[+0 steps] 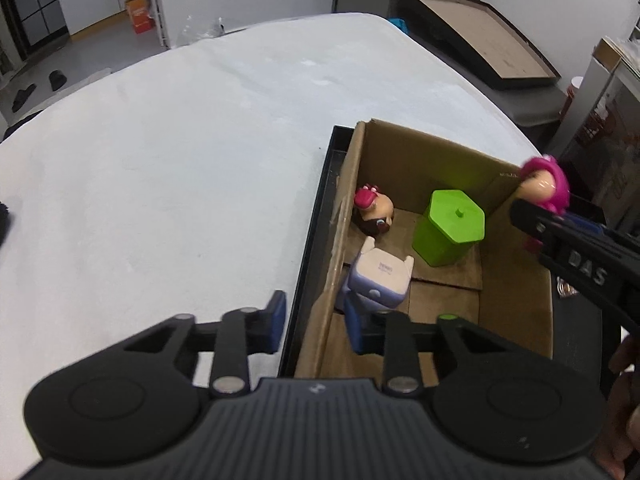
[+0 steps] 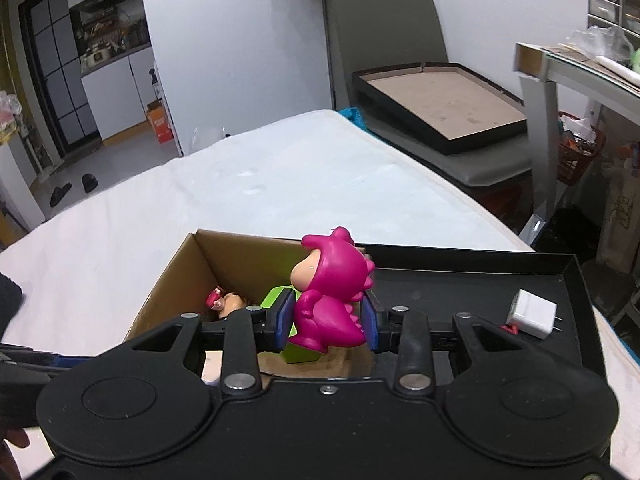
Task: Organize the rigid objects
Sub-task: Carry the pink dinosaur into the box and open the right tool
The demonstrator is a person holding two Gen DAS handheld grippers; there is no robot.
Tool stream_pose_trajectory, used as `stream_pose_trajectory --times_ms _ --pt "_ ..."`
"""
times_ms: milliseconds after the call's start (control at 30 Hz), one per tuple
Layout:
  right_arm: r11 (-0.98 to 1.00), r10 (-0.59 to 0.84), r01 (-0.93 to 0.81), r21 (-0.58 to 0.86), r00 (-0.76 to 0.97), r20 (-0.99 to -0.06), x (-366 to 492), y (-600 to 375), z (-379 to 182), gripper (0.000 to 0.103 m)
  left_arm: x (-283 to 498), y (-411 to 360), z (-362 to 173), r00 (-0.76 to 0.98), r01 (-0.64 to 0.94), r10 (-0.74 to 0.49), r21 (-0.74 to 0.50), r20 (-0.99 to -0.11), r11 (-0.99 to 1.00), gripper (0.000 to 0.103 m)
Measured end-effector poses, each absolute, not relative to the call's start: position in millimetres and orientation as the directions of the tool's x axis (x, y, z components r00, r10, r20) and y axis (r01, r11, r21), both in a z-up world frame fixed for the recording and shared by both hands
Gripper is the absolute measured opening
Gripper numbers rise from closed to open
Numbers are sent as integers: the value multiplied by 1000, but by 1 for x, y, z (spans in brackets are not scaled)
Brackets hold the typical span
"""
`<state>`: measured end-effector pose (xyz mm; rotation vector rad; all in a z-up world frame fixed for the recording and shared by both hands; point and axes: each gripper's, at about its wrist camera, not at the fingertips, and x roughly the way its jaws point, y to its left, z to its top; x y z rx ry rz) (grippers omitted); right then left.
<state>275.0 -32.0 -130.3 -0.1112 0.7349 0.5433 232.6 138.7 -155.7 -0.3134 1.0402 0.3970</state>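
Clamping a glossy pink dinosaur figure [image 2: 332, 300], the right gripper [image 2: 326, 320] is angled downward above the cardboard box [image 2: 172, 276]'s 3 o'clock wall; the left gripper [image 1: 314, 320] is held empty, its jaws parted, straddling the 9 o'clock wall.

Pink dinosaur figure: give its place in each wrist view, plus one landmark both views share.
Left wrist view: the pink dinosaur figure sits at the right edge, above the box's right wall, in the right gripper.
Right wrist view: centre, clamped between the blue jaws of the right gripper.
Shared landmark: the green hexagonal container inside the cardboard box.
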Motion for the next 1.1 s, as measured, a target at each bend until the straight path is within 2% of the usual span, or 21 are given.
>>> stream_pose_trajectory --times_ms 67,167,267,533,833,933,1000,1100 --pt "853 431 -516 80 609 -666 275 -25 -132 35 236 139 -159 442 -437 137 -80 -887 896 13" --pt "849 423 -525 55 615 -666 272 -15 -135 35 236 140 -161 440 -422 126 -81 -889 903 10" --pt "858 379 -514 -7 642 -666 270 -6 -141 36 236 142 -163 443 -415 114 -91 -889 905 10" --pt "848 355 -524 -72 665 -657 261 6 -143 55 234 147 -161 438 -432 89 -123 -895 893 11" --pt "878 358 -478 -17 681 -639 268 -15 -132 58 238 140 -153 415 -456 132 -80 -900 886 15" --pt "893 350 -450 3 690 -634 272 -25 -129 58 239 135 -148 410 -464 154 -60 -899 884 21" --pt "901 344 -434 16 690 -637 276 -32 -128 57 239 131 -145 410 -471 175 -43 -895 881 33" --pt "914 337 -403 49 686 -645 282 -46 -129 57 238 127 -140 413 -480 207 -19 -887 877 44"
